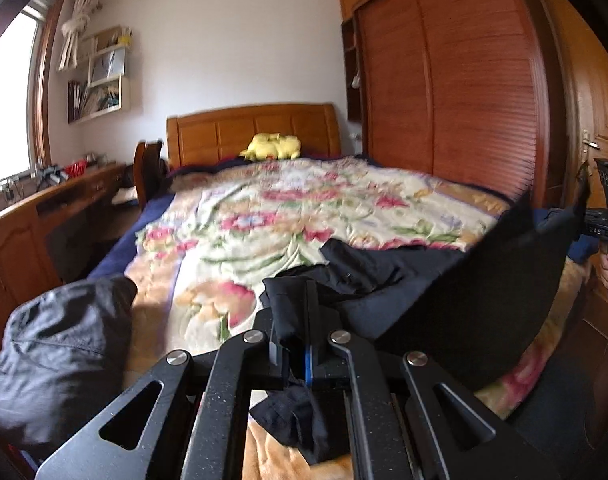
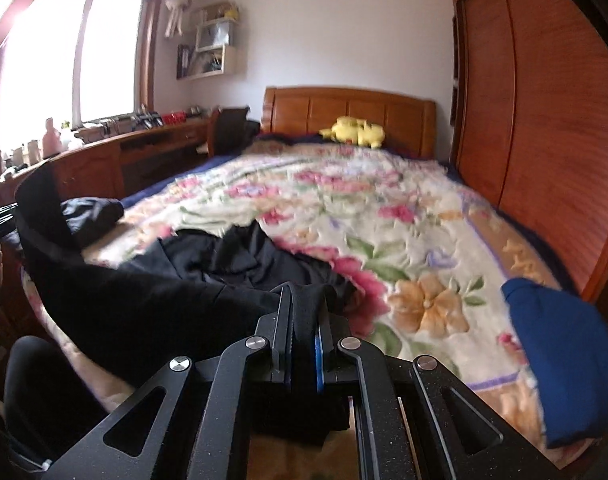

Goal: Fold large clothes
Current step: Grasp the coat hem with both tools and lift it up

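Note:
A large black garment [image 1: 444, 292] is held up over the foot of the bed, its edge stretched in a band between both grippers while the rest lies crumpled on the floral blanket [image 1: 288, 216]. My left gripper [image 1: 294, 292] is shut on one end of the garment. My right gripper [image 2: 304, 300] is shut on the other end; it also shows at the right edge of the left wrist view [image 1: 604, 216]. In the right wrist view the black garment [image 2: 152, 292] sweeps away to the left.
A dark grey garment [image 1: 60, 356] lies at the bed's left foot corner, and a blue garment [image 2: 560, 364] at the right. A yellow plush toy [image 2: 354, 131] sits by the wooden headboard [image 1: 252, 128]. A desk [image 2: 116, 152] runs along the left, a wardrobe [image 1: 456, 80] along the right.

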Demonstrator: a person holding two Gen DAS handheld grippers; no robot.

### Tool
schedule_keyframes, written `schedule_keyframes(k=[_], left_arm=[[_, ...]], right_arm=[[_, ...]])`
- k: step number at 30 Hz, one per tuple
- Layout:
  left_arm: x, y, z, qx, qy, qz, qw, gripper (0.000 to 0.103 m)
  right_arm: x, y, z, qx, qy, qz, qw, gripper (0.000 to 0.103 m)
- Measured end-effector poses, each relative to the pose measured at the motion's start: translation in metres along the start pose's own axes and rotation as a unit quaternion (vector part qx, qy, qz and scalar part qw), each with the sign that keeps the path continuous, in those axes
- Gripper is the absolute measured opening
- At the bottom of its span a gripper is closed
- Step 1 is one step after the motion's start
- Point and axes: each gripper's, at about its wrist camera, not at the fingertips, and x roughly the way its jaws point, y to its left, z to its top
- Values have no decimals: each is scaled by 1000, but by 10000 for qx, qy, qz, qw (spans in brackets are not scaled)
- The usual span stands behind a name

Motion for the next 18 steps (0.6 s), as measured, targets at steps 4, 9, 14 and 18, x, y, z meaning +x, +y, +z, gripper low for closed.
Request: schedule_keyframes(k=[4,9,14,18], left_arm=[[40,11,1,-71,199,33,9998,5],[100,23,14,-78,411,101,9991,5],[151,35,35,-77,491,202,9986,5],[186,44,52,-73,540,326,9980,5]], right_arm=[[49,-8,13,42,194,-46,9998,7],[106,-10,42,-23,384,-99,9992,7],[168,-11,72,-177,508,-204,9983,7],[217,-16,96,-264,618,-339,9972,7]])
